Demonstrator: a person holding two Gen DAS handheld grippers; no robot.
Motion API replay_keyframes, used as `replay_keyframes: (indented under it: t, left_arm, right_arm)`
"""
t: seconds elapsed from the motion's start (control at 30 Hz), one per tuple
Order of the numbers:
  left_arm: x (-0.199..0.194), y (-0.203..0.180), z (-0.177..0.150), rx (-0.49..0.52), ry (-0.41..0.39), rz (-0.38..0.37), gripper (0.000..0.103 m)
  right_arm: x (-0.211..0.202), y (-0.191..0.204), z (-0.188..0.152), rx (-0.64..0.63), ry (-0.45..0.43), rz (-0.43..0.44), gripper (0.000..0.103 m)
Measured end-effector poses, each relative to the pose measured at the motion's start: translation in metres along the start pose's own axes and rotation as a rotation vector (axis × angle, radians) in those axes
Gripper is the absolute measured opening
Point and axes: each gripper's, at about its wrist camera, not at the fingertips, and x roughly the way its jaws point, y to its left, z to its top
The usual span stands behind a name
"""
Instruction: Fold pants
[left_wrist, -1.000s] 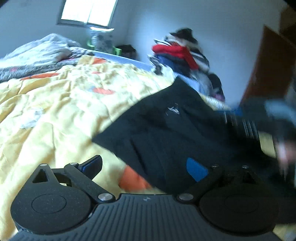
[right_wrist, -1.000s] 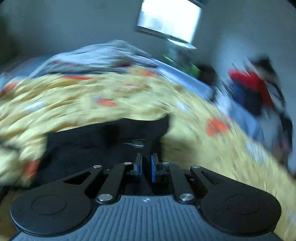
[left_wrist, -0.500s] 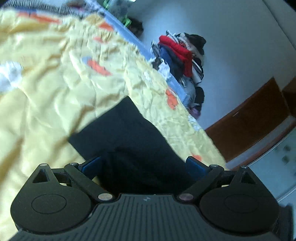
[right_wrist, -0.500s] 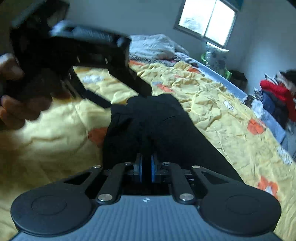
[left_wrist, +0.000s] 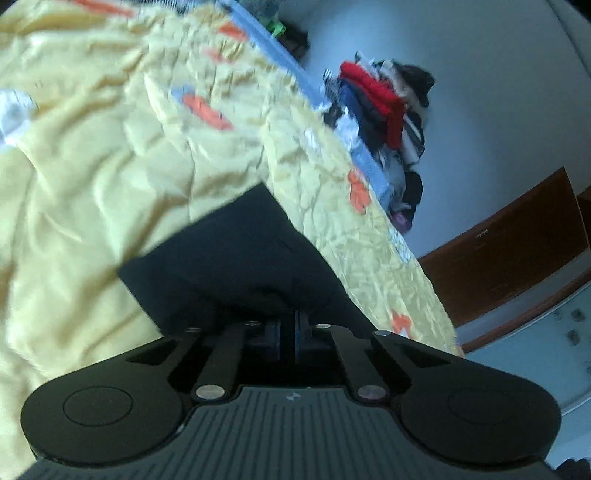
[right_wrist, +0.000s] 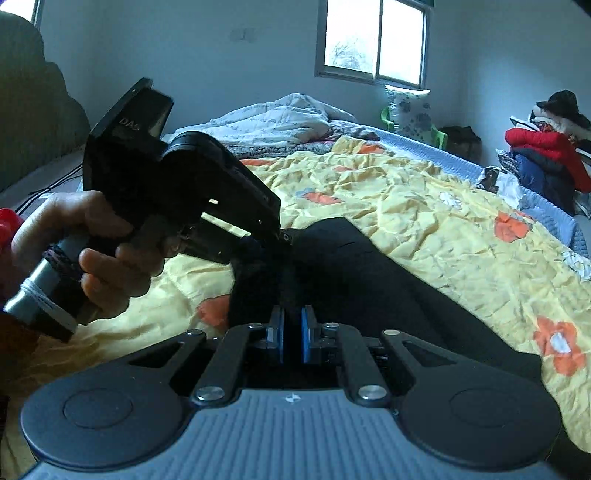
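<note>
The yellow flowered bedspread (right_wrist: 424, 206) fills the frame, the black pants (right_wrist: 369, 273) lying low centre on it. Your left gripper (left_wrist: 287, 334), wide apart a second ago, has now clamped together on the pants' near edge. Your right gripper (right_wrist: 291, 334) stays pinched on the same edge, as before.

light: window (right_wrist: 373, 40) daylight, dim – blur: left view – edges: fisheye-bent
</note>
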Motion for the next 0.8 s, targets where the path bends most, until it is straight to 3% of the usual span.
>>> replay_keyframes:
  t: [0.07, 0.17, 0.27, 0.37, 0.43, 0.47, 0.5, 0.57, 0.8]
  left_arm:
    - [-0.011, -0.004, -0.007, 0.065, -0.048, 0.033, 0.006]
    - [-0.011, -0.004, -0.016, 0.114, -0.048, 0.063, 0.005]
    - [-0.011, -0.002, -0.020, 0.122, -0.049, 0.066, 0.005]
    - [-0.012, -0.003, -0.019, 0.122, -0.061, 0.055, 0.005]
    - [-0.011, -0.003, -0.018, 0.106, -0.061, 0.047, 0.005]
    - [-0.011, -0.003, -0.018, 0.104, -0.063, 0.043, 0.005]
    - [-0.010, -0.004, -0.018, 0.103, -0.066, 0.043, 0.005]
    - [-0.011, -0.003, -0.018, 0.096, -0.068, 0.039, 0.005]
    - [-0.012, -0.006, -0.013, 0.062, -0.070, 0.019, 0.005]
  right_arm:
    - [0.000, 0.009, -0.001, 0.000, -0.004, 0.025, 0.009]
    - [0.003, 0.026, -0.005, -0.016, 0.024, 0.057, 0.009]
    - [-0.001, 0.041, -0.012, -0.112, 0.064, -0.015, 0.009]
    - [-0.029, 0.039, -0.019, -0.213, 0.070, -0.155, 0.010]
    - [-0.049, 0.026, -0.025, -0.254, 0.093, -0.281, 0.017]
    - [-0.058, 0.017, -0.030, -0.268, 0.116, -0.341, 0.028]
    - [-0.066, 0.007, -0.035, -0.277, 0.146, -0.389, 0.046]
    - [-0.077, -0.012, -0.045, -0.278, 0.195, -0.449, 0.068]
    - [-0.081, -0.018, -0.069, -0.377, 0.274, -0.536, 0.067]
